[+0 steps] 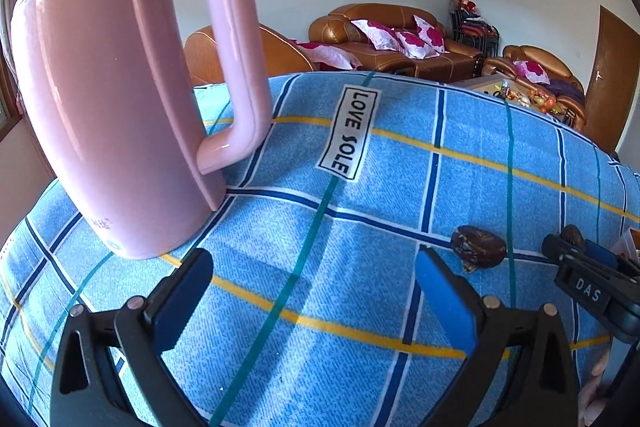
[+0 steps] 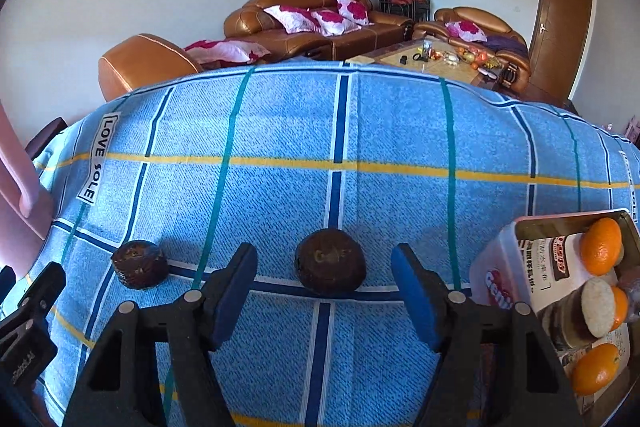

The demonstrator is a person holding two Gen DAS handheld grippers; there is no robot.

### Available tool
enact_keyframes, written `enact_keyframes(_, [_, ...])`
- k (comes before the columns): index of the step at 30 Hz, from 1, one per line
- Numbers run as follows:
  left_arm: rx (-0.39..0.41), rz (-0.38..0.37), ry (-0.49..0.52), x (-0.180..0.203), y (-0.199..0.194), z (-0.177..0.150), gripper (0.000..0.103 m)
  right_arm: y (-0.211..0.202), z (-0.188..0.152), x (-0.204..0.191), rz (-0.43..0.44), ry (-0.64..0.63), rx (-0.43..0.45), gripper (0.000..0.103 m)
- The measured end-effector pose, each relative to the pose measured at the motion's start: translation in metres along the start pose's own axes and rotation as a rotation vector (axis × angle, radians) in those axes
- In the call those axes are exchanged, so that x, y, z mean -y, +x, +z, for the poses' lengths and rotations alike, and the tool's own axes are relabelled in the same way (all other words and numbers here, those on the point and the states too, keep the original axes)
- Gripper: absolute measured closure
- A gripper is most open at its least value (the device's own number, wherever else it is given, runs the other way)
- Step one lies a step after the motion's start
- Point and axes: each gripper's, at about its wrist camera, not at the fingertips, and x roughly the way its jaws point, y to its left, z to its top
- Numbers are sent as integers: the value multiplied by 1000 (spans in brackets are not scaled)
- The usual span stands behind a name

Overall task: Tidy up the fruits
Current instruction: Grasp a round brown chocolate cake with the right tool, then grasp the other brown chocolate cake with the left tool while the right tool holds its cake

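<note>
Two dark brown wrinkled fruits lie on the blue checked cloth. One fruit (image 2: pixel 330 267) sits between the blue pads of my right gripper (image 2: pixel 324 255), with a gap on each side, so the jaws are open. The other fruit (image 2: pixel 140 264) lies further left; in the left wrist view this fruit (image 1: pixel 478 247) is just right of my left gripper (image 1: pixel 314 259). That gripper is open over bare cloth. At the right stands an open box (image 2: pixel 560 219) holding oranges (image 2: pixel 600 251) and other fruit.
A tall pink kettle (image 1: pixel 112 115) stands on the cloth, close to the left of my left gripper. The cloth-covered table (image 2: pixel 360 131) ends at its far edge. Beyond it are brown sofas (image 2: pixel 304 23) and a low coffee table (image 2: pixel 432 61).
</note>
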Motion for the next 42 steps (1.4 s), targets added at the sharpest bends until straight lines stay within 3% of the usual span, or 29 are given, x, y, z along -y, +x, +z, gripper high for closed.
enact_keyframes(5, [-6, -22, 13, 5, 1, 1, 0, 3, -1, -3, 0, -18, -22, 52])
enact_keyframes(6, [-4, -25, 15, 4, 0, 1, 0, 2, -2, -4, 5, -25, -19, 63])
enact_keyframes(12, [12, -61, 25, 4, -4, 0, 0, -14, -13, -4, 51, -20, 7, 65])
enact_keyframes(19, [57, -156, 75, 17, -15, 0, 0, -75, -35, -5, -31, -29, 284, 65])
enact_keyframes(22, [46, -193, 100, 29, -15, -1, 3, -95, -46, -4, -68, -46, 361, 65])
enact_keyframes(25, [10, -226, 130, 45, -10, 2, 11, -103, -45, 2, -79, -49, 391, 64])
enact_keyframes(32, [-78, -256, 164, 77, 12, 16, 24, -98, -44, 18, -46, 0, 359, 64])
enact_keyframes(34, [-85, -248, 170, 82, 19, 19, 30, -98, -46, 17, -41, 2, 350, 64])
enact_keyframes(36, [-107, -244, 183, 87, 25, 16, 43, -96, -47, 16, -38, -3, 344, 64])
enact_keyframes(38, [-153, -264, 179, 88, 32, 15, 49, -95, -47, 14, -36, -11, 340, 64])
enact_keyframes(40, [-151, -279, 172, 87, 31, 15, 50, -94, -46, 13, -32, -18, 335, 64])
enact_keyframes(42, [-148, -288, 168, 86, 30, 15, 58, -93, -46, 12, -32, -21, 331, 64])
